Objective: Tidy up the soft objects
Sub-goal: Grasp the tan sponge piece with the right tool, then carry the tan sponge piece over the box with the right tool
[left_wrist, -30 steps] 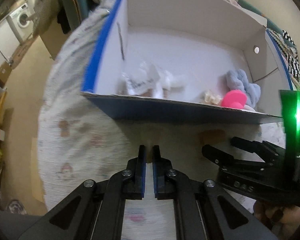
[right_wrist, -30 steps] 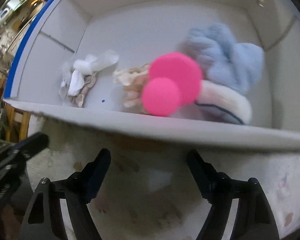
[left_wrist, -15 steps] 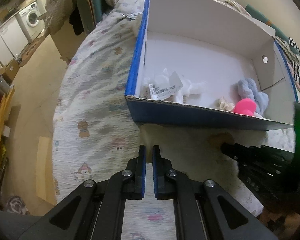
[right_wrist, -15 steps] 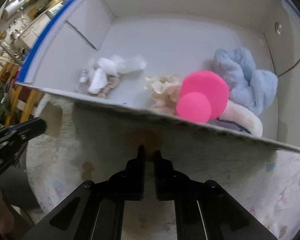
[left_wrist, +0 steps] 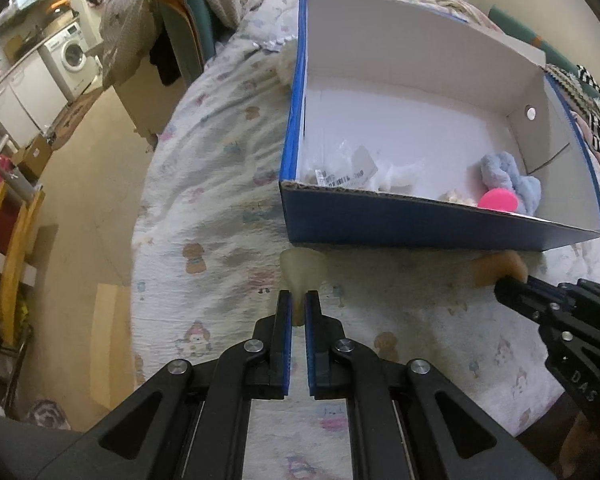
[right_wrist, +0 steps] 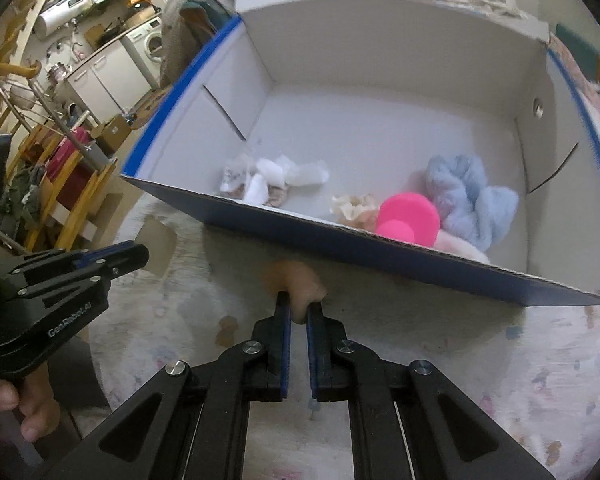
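Gripping a pale beige soft piece, the left tongs are clenched on it above the patterned bedspread, just in front of the blue box. The right tongs are clenched on a tan soft piece near the same box wall. Inside the box lie a pink sponge, a blue fluffy cloth and white scraps.

Soft toys lie in box on, seemingly, a bed
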{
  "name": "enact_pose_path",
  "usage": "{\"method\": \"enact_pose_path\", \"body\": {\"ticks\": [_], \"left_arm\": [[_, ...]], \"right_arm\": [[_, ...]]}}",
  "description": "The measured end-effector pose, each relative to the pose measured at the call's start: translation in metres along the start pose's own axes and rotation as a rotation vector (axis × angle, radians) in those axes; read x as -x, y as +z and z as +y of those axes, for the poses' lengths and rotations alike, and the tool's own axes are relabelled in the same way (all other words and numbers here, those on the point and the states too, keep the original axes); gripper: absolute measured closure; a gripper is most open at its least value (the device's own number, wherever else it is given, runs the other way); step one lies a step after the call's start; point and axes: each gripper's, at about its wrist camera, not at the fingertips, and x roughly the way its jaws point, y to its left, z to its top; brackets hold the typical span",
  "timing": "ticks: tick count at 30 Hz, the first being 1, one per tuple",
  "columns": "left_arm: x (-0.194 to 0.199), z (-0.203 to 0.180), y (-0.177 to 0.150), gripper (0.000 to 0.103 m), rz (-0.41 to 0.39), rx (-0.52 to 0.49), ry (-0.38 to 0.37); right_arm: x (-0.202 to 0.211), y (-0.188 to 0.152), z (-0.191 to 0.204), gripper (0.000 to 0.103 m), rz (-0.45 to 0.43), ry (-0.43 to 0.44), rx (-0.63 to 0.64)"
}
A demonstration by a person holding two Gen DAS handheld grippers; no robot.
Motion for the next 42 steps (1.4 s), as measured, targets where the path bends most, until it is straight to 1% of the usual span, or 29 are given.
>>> {"method": "enact_pose_path", "body": {"ticks": [7, 11, 14, 18, 21, 23, 26, 30, 33, 37, 42], "left_arm": [[0.026, 0.002, -0.003, 0.097, -0.068, 0.004, 0.021], [0.048, 0.006, -0.006, 0.097, -0.120, 0.027, 0.020], [0.063, 0.005, -0.010, 0.097, -0.154, 0.024, 0.016], [0.085, 0.004, -0.002, 0.097, -0.210, 0.045, 0.011], [0.099, 0.002, 0.008, 0.097, -0.257, 0.053, 0.025], [0.106, 0.001, 0.017, 0.097, -0.279, 0.057, 0.021], [0.114, -0.002, 0.033, 0.097, -0.306, 0.045, 0.024], [0.120, -0.008, 0.061, 0.097, -0.341, 0.027, 0.034], [0.121, -0.012, 0.080, 0.097, -0.359, 0.023, 0.026], [0.119, -0.023, 0.103, 0.097, -0.375, 0.002, 0.014], [0.096, -0.040, 0.119, 0.097, -0.351, -0.041, 0.001]], "right_arm": [[0.034, 0.002, -0.002, 0.094, -0.076, 0.021, -0.008], [0.058, 0.004, -0.008, 0.094, -0.127, 0.045, -0.024], [0.076, 0.009, -0.013, 0.094, -0.167, 0.068, -0.039], [0.095, 0.022, -0.020, 0.094, -0.231, 0.074, -0.046], [0.105, 0.032, -0.027, 0.094, -0.278, 0.056, -0.046], [0.112, 0.038, -0.033, 0.094, -0.307, 0.044, -0.047], [0.112, 0.052, -0.043, 0.094, -0.322, 0.015, -0.052], [0.113, 0.072, -0.054, 0.094, -0.337, -0.002, -0.070], [0.109, 0.083, -0.061, 0.094, -0.349, -0.009, -0.087], [0.092, 0.094, -0.070, 0.094, -0.330, -0.041, -0.086], [0.072, 0.094, -0.088, 0.094, -0.293, -0.042, -0.144]]}}
